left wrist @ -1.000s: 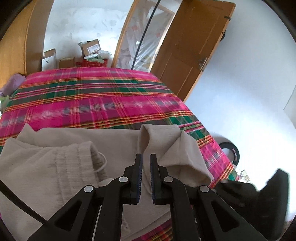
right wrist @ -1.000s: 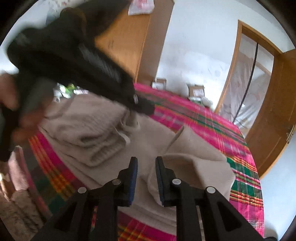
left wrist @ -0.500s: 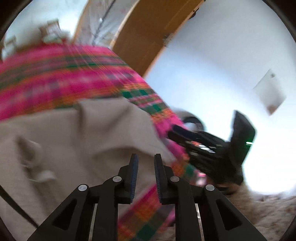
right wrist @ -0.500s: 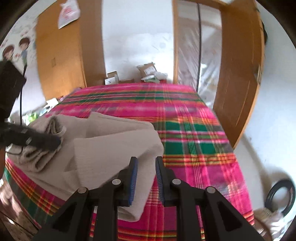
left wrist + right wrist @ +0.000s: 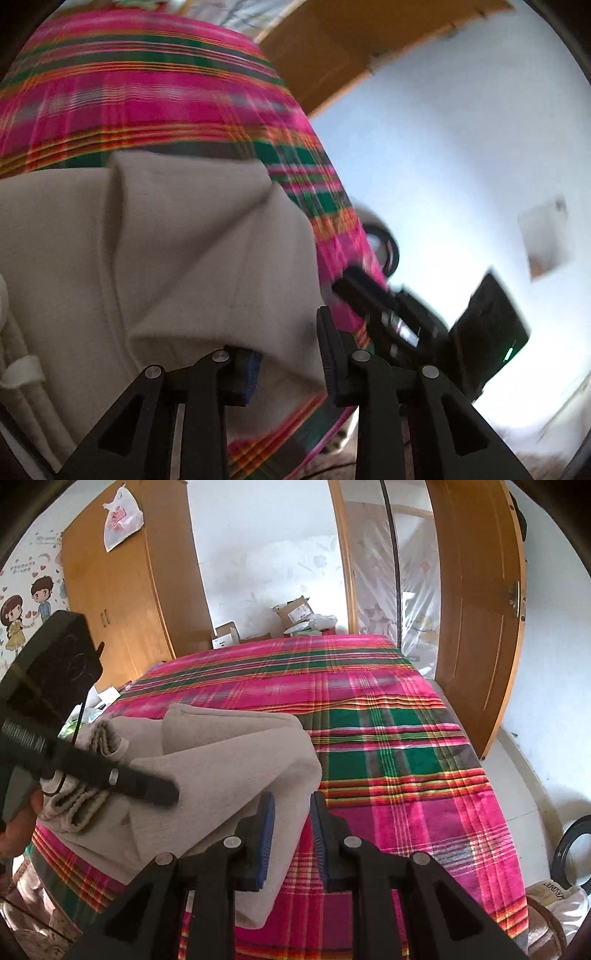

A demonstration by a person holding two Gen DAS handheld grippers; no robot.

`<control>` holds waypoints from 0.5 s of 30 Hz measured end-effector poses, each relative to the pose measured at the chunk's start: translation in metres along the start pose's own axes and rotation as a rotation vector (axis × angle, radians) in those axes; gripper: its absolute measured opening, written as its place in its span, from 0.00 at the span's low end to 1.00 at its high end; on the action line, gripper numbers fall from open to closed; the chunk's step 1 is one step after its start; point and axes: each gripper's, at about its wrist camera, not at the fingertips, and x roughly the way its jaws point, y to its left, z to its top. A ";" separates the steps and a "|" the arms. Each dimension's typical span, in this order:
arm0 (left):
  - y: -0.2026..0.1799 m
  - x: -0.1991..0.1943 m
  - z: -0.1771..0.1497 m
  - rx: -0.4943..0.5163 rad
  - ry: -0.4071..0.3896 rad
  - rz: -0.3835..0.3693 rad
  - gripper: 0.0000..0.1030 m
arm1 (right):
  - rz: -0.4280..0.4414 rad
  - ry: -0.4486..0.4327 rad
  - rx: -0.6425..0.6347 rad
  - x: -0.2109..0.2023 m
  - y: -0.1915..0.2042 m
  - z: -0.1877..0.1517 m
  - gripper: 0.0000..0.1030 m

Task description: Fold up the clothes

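Beige garment [image 5: 207, 775] bunched at bed's [image 5: 406, 738] near left corner, sleeve end overhanging near edge | left gripper [image 5: 290, 354] wide astride sleeve fold, right gripper [image 5: 291, 834] wide beside it — not clamped | risk: shallow bite, cloth sliding off bed

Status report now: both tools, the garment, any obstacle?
Left tool open astride beige garment corner. Right tool open at its folded edge. Nothing blocking on plaid bedspread.

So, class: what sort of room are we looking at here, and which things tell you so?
Most likely a home bedroom: a bed under a pink plaid cover, a wooden wardrobe, and a beige garment lying on the bed for folding.
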 end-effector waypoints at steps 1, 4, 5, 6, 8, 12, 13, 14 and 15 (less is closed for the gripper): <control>0.004 -0.004 0.004 -0.023 -0.025 -0.010 0.20 | 0.004 0.001 0.002 0.001 -0.001 0.001 0.20; 0.011 -0.016 0.012 -0.048 -0.079 -0.036 0.07 | 0.020 0.013 0.003 0.007 -0.004 0.003 0.20; 0.012 -0.021 0.015 -0.055 -0.099 -0.047 0.06 | 0.024 0.017 0.006 0.009 -0.005 0.004 0.20; 0.014 -0.027 0.018 -0.061 -0.124 -0.061 0.05 | 0.029 0.021 0.009 0.012 -0.006 0.005 0.20; 0.019 -0.035 0.024 -0.079 -0.161 -0.069 0.04 | 0.044 0.032 0.019 0.016 -0.008 0.005 0.20; 0.041 -0.037 0.032 -0.140 -0.169 0.025 0.03 | 0.064 0.058 0.015 0.025 -0.010 0.004 0.20; 0.046 -0.038 0.034 -0.155 -0.171 0.048 0.04 | 0.066 0.062 0.013 0.027 -0.010 0.004 0.20; 0.052 -0.038 0.035 -0.170 -0.172 0.072 0.04 | 0.066 0.066 0.012 0.029 -0.010 0.004 0.20; 0.056 -0.038 0.036 -0.185 -0.169 0.088 0.04 | 0.067 0.070 0.014 0.030 -0.011 0.005 0.20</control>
